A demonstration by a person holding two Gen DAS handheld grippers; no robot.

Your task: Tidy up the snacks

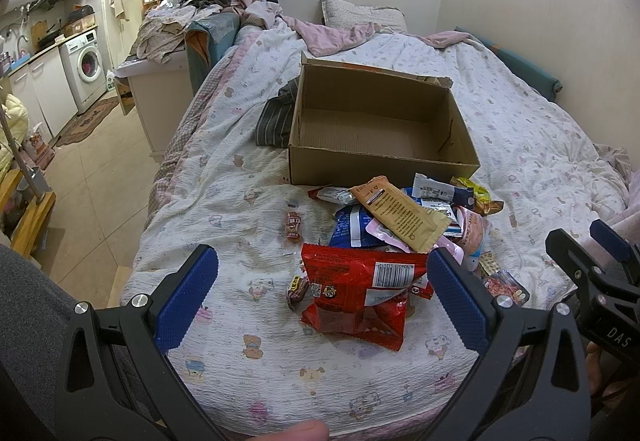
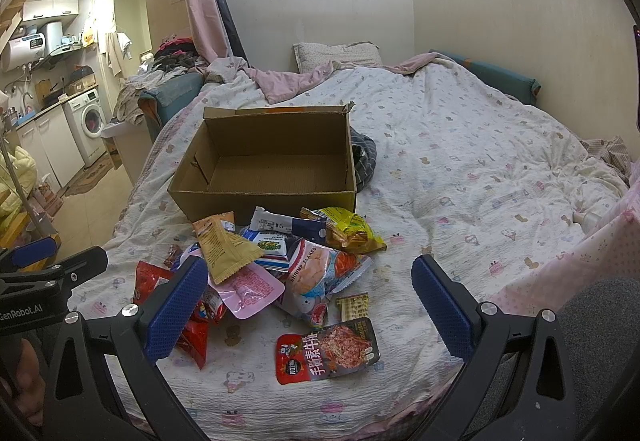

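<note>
Snacks (image 2: pixel 280 265) lie in a loose heap on the patterned quilt (image 2: pixel 460 169) of a bed, just in front of an open cardboard box (image 2: pixel 260 201). In both wrist views the box shows a bare corrugated floor with nothing inside; a dark striped cloth (image 1: pixel 276 117) is bunched against one of its side walls. On top of the heap a tan packet (image 1: pixel 404 217) lies tilted across a blue packet (image 1: pixel 352 229) and a pink one (image 2: pixel 248 289). A yellow bag (image 2: pixel 352 231) sits at the box end of the heap, a shrimp-flakes bag (image 2: pixel 316 277) beside the pink packet, and a red bag (image 1: pixel 356 301) at the near edge. One flat pouch printed with shredded meat (image 2: pixel 328 351) lies apart, nearest the right gripper.

Both grippers hover low over the near end of the bed, holding nothing. The left gripper (image 1: pixel 322 289) has its jaws spread wide, the red bag lying between them in its view. The right gripper (image 2: pixel 310 303), jaws equally wide, frames the shrimp-flakes bag and the meat pouch.
</note>
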